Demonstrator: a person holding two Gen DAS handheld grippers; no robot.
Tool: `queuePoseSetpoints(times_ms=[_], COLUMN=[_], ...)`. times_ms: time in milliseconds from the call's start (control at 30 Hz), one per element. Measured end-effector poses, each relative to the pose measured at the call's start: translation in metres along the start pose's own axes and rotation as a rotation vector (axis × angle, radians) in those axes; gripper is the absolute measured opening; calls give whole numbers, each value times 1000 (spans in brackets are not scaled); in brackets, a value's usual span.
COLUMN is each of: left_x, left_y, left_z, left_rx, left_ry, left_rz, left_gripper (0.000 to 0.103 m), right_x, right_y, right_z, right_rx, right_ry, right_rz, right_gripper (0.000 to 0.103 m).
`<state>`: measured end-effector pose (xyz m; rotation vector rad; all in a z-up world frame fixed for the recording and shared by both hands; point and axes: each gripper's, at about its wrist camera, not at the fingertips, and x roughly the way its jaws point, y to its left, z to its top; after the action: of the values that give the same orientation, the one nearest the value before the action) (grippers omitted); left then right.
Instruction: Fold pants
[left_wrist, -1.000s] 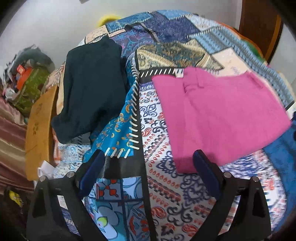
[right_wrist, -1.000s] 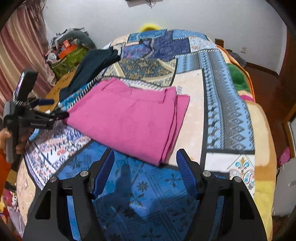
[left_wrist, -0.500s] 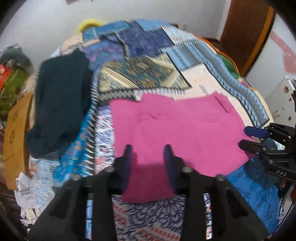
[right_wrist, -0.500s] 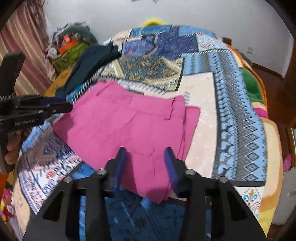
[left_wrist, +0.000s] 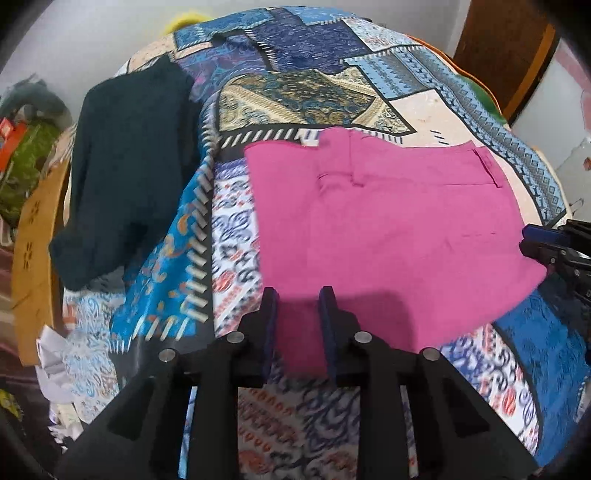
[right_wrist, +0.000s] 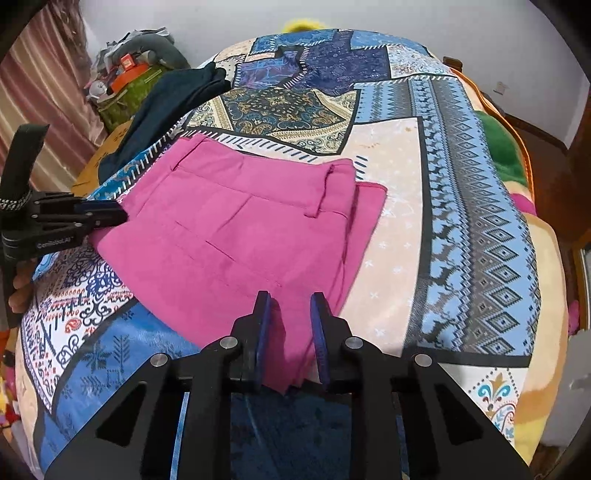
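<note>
- A second ago both claws stood wide apart, short of the magenta pants (left_wrist: 388, 229); now each has narrowed around the near edge.
- The left claw (left_wrist: 297, 325) straddles the near-left corner, fingers close together with cloth between; full clamping I cannot confirm.
- The right claw (right_wrist: 290, 332) likewise brackets the stacked near-right corner.
- The pants lie part-folded on the patchwork bed (right_wrist: 461, 221), beside a dark garment (left_wrist: 129, 166).
- Likely the next fold is ready to lift.
</note>
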<state>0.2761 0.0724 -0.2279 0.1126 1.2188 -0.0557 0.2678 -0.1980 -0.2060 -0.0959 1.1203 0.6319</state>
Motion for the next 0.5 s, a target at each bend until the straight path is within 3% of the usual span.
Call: queuePoseSetpoints(times_ms=[100, 200, 300, 367, 433, 500], left_x=[-3, -9, -14, -18, -26, -34], left_y=[13, 24, 31, 39, 46, 50], left_z=[-10, -16, -18, -18, -16, -10], left_rx=[-8, -30, -50, -87, -129, -161], left_ry=[2, -4, -6, -11, -32, -60], left_rz=[41, 33, 54, 26, -2, -22], left_gripper=[27, 34, 34, 34, 35, 43], right_x=[-2, -6, -12, -17, -22, -31], right_y=[-3, -9, -13, -13, -13, -11], right_z=[-2, -6, -7, -5, -2, 4], right_rx=[-8, 3, 22, 32, 43, 52], right_ry=[12, 22, 21, 16, -1, -37], right_rz=[-28, -40, -42, -42, -34, -27], right_gripper=[19, 22, 23, 24, 32, 42])
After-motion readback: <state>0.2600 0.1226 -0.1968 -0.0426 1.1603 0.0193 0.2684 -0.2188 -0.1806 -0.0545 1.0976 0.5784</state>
